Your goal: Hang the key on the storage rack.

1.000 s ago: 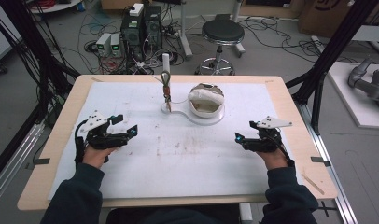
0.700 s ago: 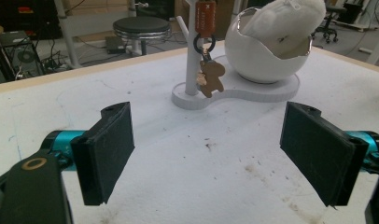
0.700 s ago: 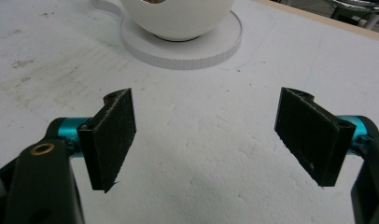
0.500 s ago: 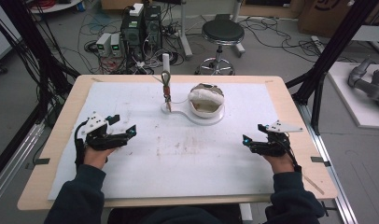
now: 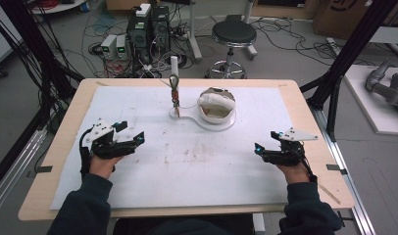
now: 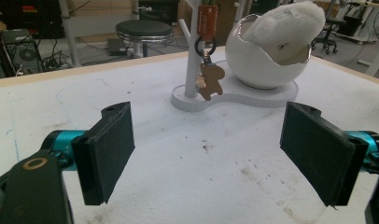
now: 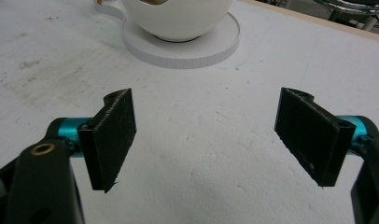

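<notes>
Both claws hover released over the white surface [image 5: 138,98], the left claw [image 5: 138,139] and the right claw [image 5: 260,149] well apart on either side of the bowl [image 5: 215,105]; a keyring [image 5: 176,96] hangs on the stand just beside the bowl

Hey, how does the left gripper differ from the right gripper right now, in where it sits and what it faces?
The left gripper sits at the table's left side, the right gripper at its right. The left gripper's view takes in the white stand with its hanging keychain and the egg-shaped bowl; the right gripper's view takes in just the bowl's underside and the round base. Both are open, hold nothing, and hover over the white mat.
</notes>
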{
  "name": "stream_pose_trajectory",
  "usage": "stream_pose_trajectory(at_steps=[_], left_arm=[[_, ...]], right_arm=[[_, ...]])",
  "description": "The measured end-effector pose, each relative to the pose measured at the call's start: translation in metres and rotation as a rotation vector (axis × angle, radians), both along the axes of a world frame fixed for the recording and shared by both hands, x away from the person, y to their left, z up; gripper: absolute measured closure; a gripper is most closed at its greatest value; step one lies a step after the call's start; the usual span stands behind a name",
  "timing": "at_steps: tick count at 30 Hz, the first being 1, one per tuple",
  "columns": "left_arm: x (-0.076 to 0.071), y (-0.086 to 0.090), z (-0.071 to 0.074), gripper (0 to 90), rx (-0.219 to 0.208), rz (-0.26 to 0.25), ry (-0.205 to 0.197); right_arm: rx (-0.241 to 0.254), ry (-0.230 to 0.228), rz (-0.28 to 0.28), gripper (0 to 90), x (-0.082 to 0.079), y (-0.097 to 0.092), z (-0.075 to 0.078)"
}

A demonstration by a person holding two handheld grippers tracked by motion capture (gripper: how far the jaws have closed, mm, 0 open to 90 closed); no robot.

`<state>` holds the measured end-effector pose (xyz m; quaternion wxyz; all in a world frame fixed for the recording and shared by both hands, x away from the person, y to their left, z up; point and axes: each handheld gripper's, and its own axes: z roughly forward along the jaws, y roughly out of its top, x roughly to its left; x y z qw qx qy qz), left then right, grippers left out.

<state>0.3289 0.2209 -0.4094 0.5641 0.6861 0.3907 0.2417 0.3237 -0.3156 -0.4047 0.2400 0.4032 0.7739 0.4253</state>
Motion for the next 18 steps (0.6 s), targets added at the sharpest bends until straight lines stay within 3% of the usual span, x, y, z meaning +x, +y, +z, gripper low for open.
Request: stream_pose_trajectory(at_steps=[18], left_arm=[[0.0009, 0.0017, -0.0032, 17.5, -0.011, 0.002, 0.009]], right_arm=[[-0.007, 0.010, 0.006, 20.9, 0.0047, 0.0022, -0.0034]])
